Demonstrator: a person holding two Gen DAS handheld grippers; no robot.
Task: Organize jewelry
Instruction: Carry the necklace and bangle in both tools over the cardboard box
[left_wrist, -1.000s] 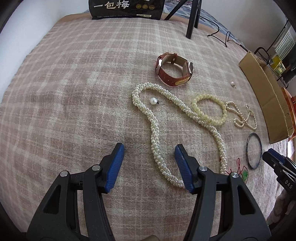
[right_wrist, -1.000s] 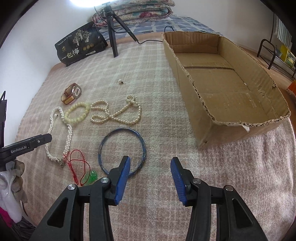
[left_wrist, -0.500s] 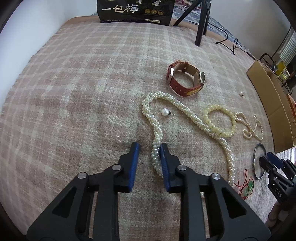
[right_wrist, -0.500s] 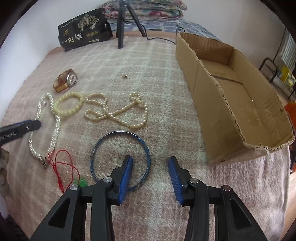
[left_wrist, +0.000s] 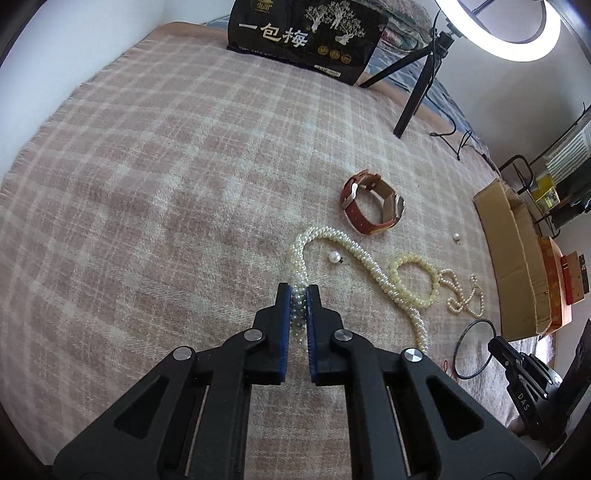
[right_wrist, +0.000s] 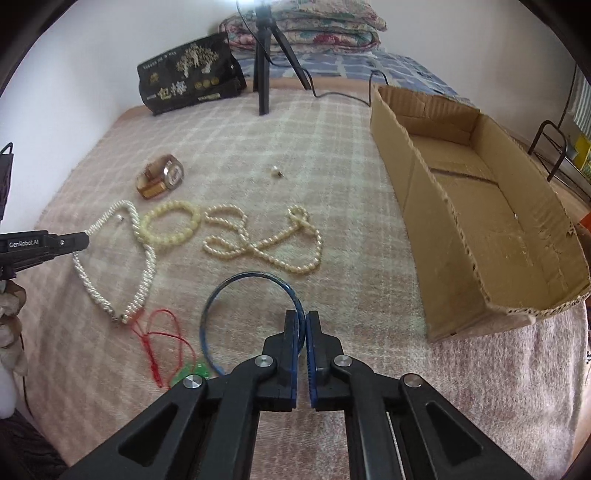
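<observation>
- The left gripper (left_wrist: 298, 295) points steeply down at the pink plaid blanket (left_wrist: 155, 177), its blue pads pinching the near bend of the twisted pearl necklace (left_wrist: 343, 245); beads show squeezed between the pads.
- From that pinch the necklace runs up, curves right, and trails down toward the lower right, the rest of it lying on the blanket.
- The right gripper (right_wrist: 302, 325) also tilts steeply down, its pads pressed together on the near right rim of the blue bangle (right_wrist: 236, 280); the far arc of the bangle appears lifted off the cloth.
- In the right view the left gripper shows at the left edge, with part of a pale gloved hand (right_wrist: 11, 325) below it.
- A loose pearl earring (left_wrist: 334, 256) lies just inside the necklace's curve; a second earring (right_wrist: 275, 171) sits well apart, toward the box.
- A brown leather watch (left_wrist: 373, 205) stands beyond the necklace.
- A cream bead bracelet (right_wrist: 171, 225) touches the necklace's right strand; a thin pearl strand (right_wrist: 266, 240) lies beside it, between bracelet and box.
- A red cord with green beads (right_wrist: 166, 343) lies near the bangle's left side, at the necklace clasp.
- The open cardboard box (right_wrist: 480, 206) lies on the right of the blanket, nothing between it and the right gripper.
- A black bag with Chinese lettering (left_wrist: 306, 35) and a tripod (right_wrist: 264, 55) stand at the far edge.
</observation>
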